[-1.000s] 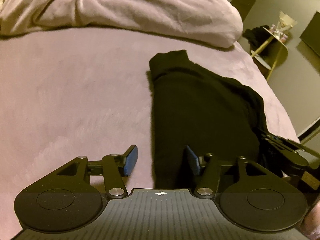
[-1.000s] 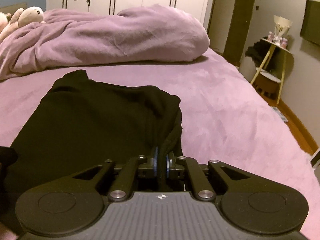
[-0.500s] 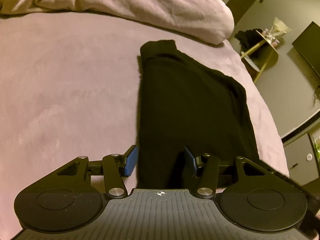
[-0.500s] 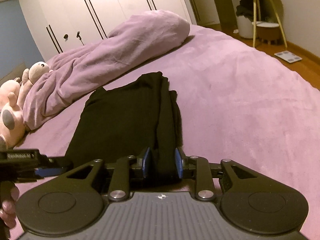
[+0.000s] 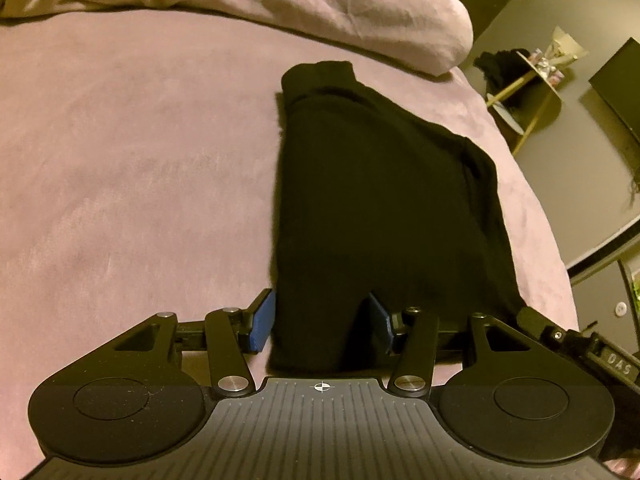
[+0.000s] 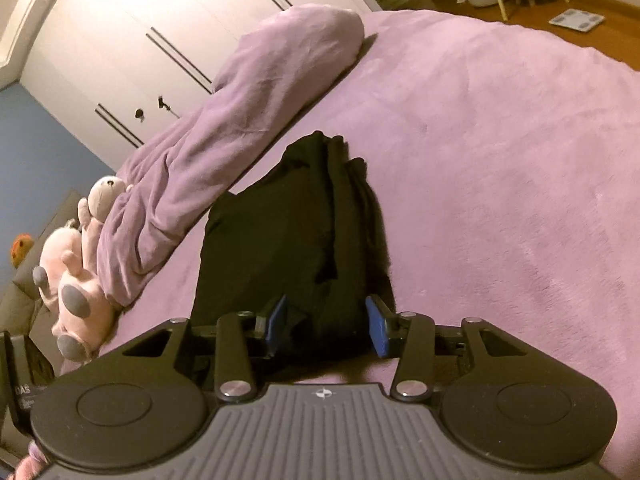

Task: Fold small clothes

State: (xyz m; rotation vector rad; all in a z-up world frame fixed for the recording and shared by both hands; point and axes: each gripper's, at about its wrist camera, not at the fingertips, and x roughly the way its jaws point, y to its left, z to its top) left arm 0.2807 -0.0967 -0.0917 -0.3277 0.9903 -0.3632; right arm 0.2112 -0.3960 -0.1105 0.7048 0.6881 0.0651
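**Around the bed**

A mauve bedspread (image 6: 500,140) covers the whole surface, and a rumpled duvet (image 6: 240,112) of the same colour is heaped along its far side. Tucked against the duvet sits a pink plush toy (image 6: 76,292), with a paler teddy (image 6: 104,196) just above it. Behind them runs a white wardrobe (image 6: 160,20), meeting a blue wall (image 6: 36,152). Off the bed, a yellow-legged side table (image 5: 532,80) carries small items, a scale (image 6: 576,20) lies on the wooden floor, and a dark screen (image 5: 620,92) hangs nearby.
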